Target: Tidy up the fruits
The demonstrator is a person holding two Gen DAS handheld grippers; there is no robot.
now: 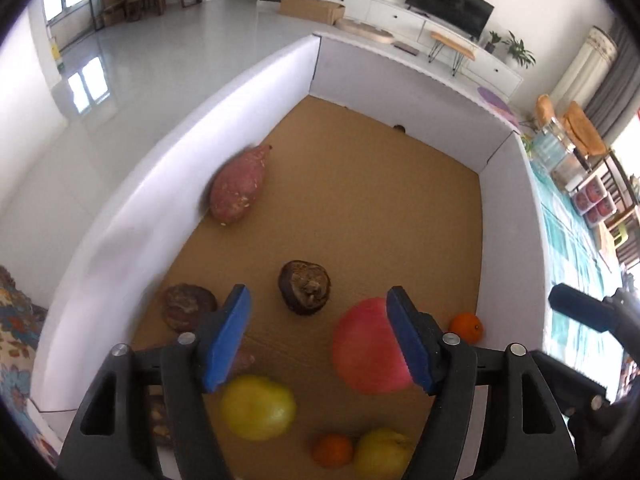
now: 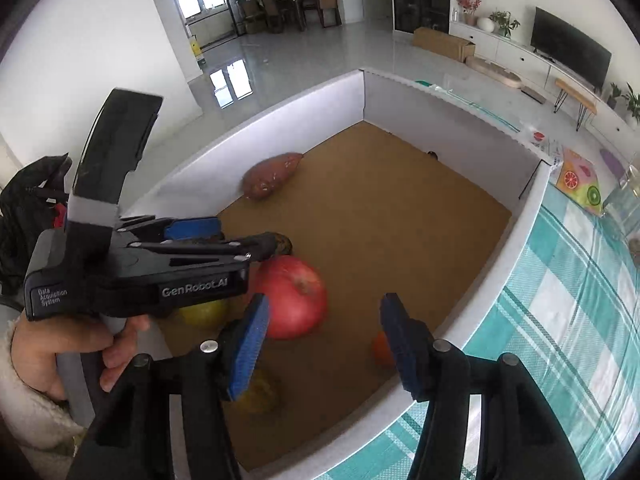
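Note:
A white-walled box (image 1: 400, 92) with a brown cardboard floor holds the produce. A sweet potato (image 1: 238, 184) lies against the left wall. A dark taro (image 1: 305, 287) sits mid-floor, with a second brown one (image 1: 188, 306) to its left. My left gripper (image 1: 318, 340) hangs open above the floor. Its right finger overlaps a big red apple (image 1: 368, 348), with nothing between the pads. Near it lie two yellow fruits (image 1: 258, 406) and two small oranges (image 1: 466, 327). My right gripper (image 2: 326, 344) is open over the box's near right side, beside the apple (image 2: 296, 296) and an orange (image 2: 380, 348).
The box stands on a teal checked tablecloth (image 2: 560, 320), with a fruit-print mat (image 2: 580, 184) at its far right corner. A person's hand (image 2: 44, 360) holds the left gripper (image 2: 244, 236) over the box's left side. A living room lies beyond.

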